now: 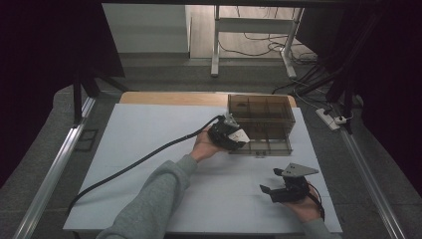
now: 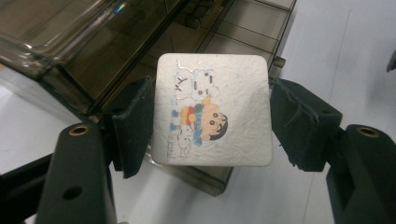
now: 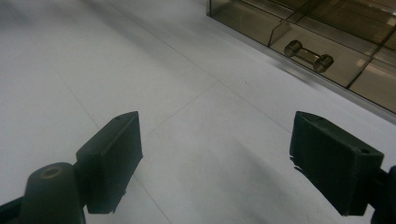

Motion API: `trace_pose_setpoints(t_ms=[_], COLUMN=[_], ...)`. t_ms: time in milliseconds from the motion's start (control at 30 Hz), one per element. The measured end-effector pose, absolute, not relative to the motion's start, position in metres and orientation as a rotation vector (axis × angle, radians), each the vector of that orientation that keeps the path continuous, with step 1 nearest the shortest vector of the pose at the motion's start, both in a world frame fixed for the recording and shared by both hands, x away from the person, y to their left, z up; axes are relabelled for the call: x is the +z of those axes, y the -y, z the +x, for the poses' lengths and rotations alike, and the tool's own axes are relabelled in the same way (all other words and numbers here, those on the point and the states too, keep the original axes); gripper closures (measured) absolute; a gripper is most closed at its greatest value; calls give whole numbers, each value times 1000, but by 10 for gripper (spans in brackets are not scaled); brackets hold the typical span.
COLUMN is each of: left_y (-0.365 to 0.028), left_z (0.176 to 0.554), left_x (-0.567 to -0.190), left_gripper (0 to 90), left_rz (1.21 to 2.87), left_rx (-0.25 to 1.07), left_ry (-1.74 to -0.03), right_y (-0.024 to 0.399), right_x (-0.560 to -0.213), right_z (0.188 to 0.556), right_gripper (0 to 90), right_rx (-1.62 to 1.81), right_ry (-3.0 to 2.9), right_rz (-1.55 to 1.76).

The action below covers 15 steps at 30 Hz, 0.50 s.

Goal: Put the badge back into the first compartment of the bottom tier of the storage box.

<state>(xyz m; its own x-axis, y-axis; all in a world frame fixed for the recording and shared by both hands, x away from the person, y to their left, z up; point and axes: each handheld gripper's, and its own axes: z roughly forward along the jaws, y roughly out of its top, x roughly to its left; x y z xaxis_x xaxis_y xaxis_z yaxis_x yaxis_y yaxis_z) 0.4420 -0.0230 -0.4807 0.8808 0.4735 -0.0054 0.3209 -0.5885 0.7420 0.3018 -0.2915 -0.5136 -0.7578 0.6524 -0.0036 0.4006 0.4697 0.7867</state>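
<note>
My left gripper [image 2: 210,121] is shut on a white square pad [image 2: 214,111] printed with a cartoon child and a white dog; both jaws press its side edges. In the high view the left gripper [image 1: 238,137] holds that white square pad [image 1: 240,135] over the pulled-out lower drawer [image 1: 268,144] of a smoky transparent drawer box [image 1: 260,115]. The box's open drawer [image 2: 243,32] with its dividers lies just behind the pad. My right gripper [image 1: 271,181] rests open near the table's front right; its jaws [image 3: 212,163] stand wide apart over bare white surface.
The white table sheet [image 1: 149,149] has free room to the left and front. The left gripper's black cable [image 1: 144,159] trails across it toward the front left corner. The drawer's small handle [image 3: 308,55] faces the right gripper. Metal rails [image 1: 50,174] flank the table.
</note>
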Motion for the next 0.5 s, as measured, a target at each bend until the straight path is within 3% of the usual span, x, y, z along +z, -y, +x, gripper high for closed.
trace_pose_setpoints(t_ms=[500], left_y=[28], left_z=[446], left_x=[-487], left_gripper=[319], left_rz=[2259], left_rx=[226], left_ry=[-576], right_y=[291], right_x=[-515], right_z=[303], right_gripper=[171], right_rx=[1168], right_ry=[-2426], right_rz=[895])
